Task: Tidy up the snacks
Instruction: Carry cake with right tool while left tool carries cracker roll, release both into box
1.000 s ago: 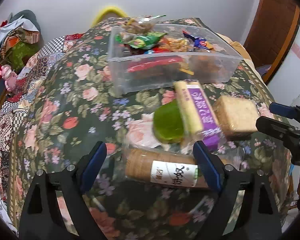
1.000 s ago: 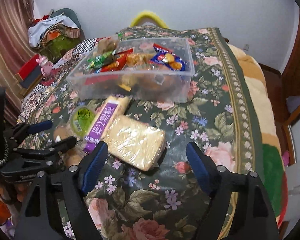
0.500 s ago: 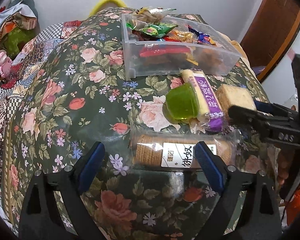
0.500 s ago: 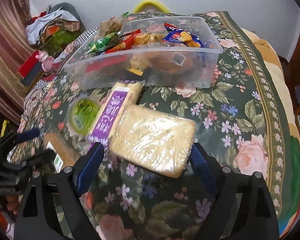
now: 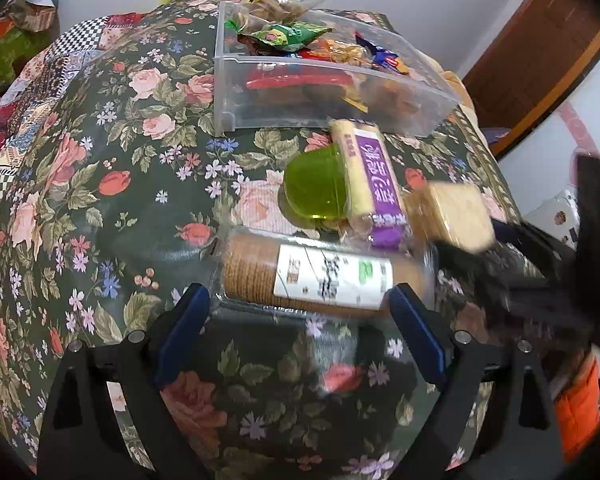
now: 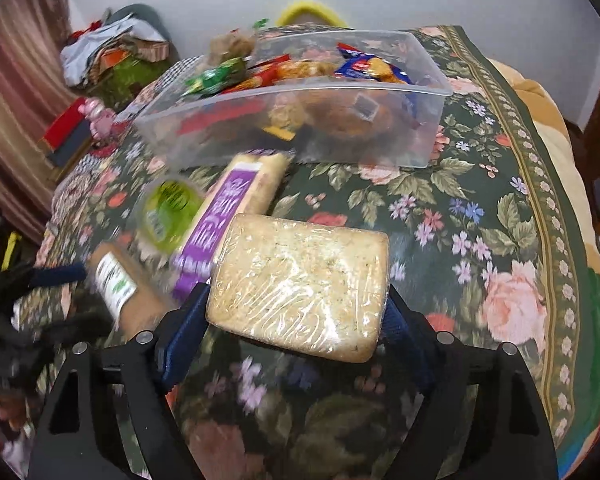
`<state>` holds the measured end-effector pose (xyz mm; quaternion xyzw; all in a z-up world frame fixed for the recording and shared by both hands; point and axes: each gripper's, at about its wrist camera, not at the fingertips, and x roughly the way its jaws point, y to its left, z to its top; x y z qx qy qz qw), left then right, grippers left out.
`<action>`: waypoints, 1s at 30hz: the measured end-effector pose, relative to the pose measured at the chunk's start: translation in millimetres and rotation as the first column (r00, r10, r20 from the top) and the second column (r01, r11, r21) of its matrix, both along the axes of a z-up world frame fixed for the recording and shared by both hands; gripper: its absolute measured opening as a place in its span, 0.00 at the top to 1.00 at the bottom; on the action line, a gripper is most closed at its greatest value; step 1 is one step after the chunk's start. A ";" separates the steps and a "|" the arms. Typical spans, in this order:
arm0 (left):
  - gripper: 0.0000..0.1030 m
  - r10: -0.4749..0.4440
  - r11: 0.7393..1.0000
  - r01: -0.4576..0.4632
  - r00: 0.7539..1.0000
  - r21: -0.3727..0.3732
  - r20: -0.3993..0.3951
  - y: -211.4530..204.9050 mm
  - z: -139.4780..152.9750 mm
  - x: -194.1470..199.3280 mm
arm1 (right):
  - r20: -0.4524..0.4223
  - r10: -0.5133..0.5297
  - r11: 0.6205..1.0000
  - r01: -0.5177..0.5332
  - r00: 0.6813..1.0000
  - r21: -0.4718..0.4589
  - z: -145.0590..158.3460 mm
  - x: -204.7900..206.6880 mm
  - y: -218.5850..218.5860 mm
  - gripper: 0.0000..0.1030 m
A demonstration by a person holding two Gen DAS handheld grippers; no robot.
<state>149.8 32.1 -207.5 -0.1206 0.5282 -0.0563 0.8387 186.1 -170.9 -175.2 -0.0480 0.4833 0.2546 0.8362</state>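
A clear plastic bin (image 5: 324, 100) (image 6: 300, 120) holding several wrapped snacks stands at the back of the flowered cloth. In front of it lie a green jelly cup (image 5: 316, 188) (image 6: 168, 212), a purple-labelled bar (image 5: 372, 176) (image 6: 228, 216), a round biscuit roll (image 5: 320, 276) (image 6: 120, 292) and a wrapped pale cake block (image 5: 456, 216) (image 6: 300, 280). My left gripper (image 5: 300, 312) is open, its fingers either side of the near edge of the biscuit roll. My right gripper (image 6: 296, 316) is open, its fingers flanking the near end of the cake block.
The flowered cloth (image 5: 100, 200) covers a table that drops off on all sides. A pile of clothes (image 6: 112, 52) and a pink toy (image 6: 98, 114) lie beyond the left edge. A wooden door (image 5: 540, 52) stands at the right.
Both grippers have moved forward and down. The left now straddles the biscuit roll's near edge; the right has closed in around the cake block.
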 end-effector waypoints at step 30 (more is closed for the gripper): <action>0.22 0.158 0.979 -0.159 0.987 0.131 0.019 53.1 -23.1 15.6 | -0.001 -0.020 1.000 0.020 1.000 0.002 10.8 -18.3 -17.2 0.22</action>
